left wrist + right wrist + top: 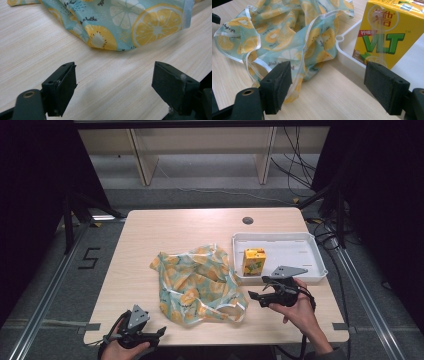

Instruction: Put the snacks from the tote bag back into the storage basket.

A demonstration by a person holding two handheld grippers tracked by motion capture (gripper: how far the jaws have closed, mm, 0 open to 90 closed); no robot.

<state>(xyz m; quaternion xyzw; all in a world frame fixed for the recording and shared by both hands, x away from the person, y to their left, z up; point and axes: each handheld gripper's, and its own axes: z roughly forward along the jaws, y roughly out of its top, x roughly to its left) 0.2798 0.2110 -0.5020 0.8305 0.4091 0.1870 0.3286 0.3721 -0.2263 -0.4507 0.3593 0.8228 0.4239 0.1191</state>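
Note:
A thin bag (197,282) printed with lemon slices on pale blue lies crumpled in the middle of the wooden table (165,232). To its right a white tray (274,236) holds an upright yellow drink carton (254,261). My right gripper (256,297) hovers just in front of the tray and points left at the bag's right edge. In the right gripper view it (329,87) is open and empty, with the bag (287,32) ahead on the left and the carton (390,32) on the right. My left gripper (160,332), at the front edge, is open (113,92) over bare wood short of the bag (120,20).
A dark round hole (247,220) sits in the tabletop near its far edge. Behind the table stand pale shelf legs (142,162), and cables (300,167) trail over the floor at the right. The table's front edge runs right under my left hand.

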